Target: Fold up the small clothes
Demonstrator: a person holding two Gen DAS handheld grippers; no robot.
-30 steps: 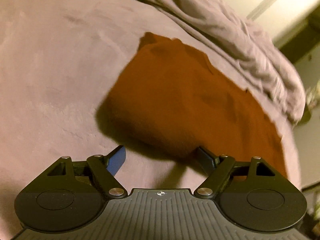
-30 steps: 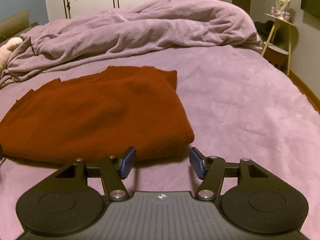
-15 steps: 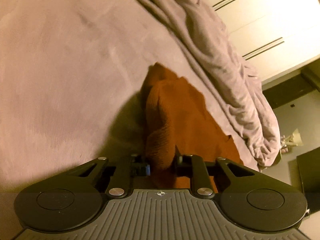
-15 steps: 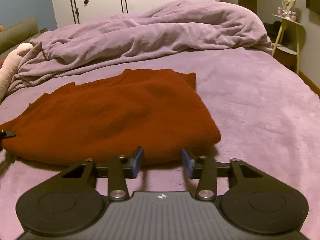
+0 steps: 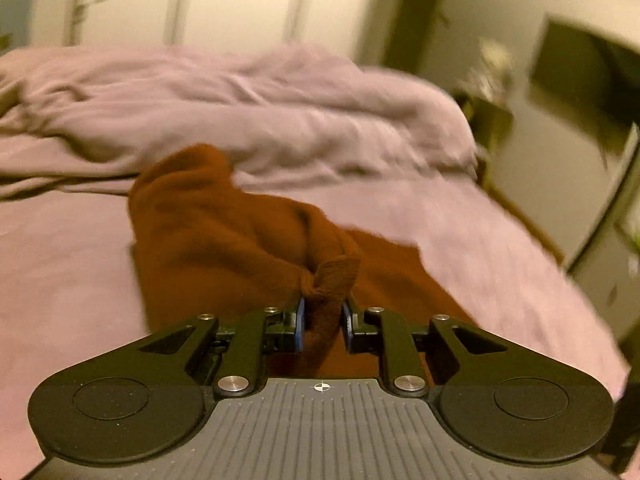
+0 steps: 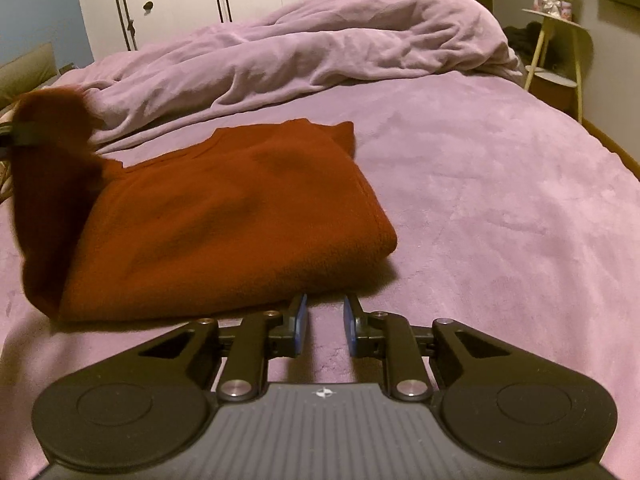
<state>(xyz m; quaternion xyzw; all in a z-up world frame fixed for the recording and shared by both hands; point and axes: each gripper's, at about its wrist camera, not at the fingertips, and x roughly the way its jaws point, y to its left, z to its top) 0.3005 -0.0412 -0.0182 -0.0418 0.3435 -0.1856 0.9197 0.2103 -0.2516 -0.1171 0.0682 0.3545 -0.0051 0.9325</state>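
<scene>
- Your left claw [image 5: 322,322] grips a bunched corner of the red sweater [image 6: 224,216], lifted off the bed [image 6: 500,200].
- Your right claw [image 6: 325,320] is closing, empty, at the sweater's six o'clock edge.

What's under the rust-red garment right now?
The rust-red garment lies on the purple bed cover; its left end is lifted by the left gripper. Whatever lies beneath the flat part is hidden.

Left gripper [image 5: 322,322]: was wide open short of sweater [image 6: 224,216], now clamped on a bunched edge and raised off bed [image 6: 480,200], that end hanging in a lifted fold. Wrist view rolled from tilted to upright. Right gripper [image 6: 325,322]: jaws narrowed and closing, nothing between them, now at sweater's near edge.
</scene>
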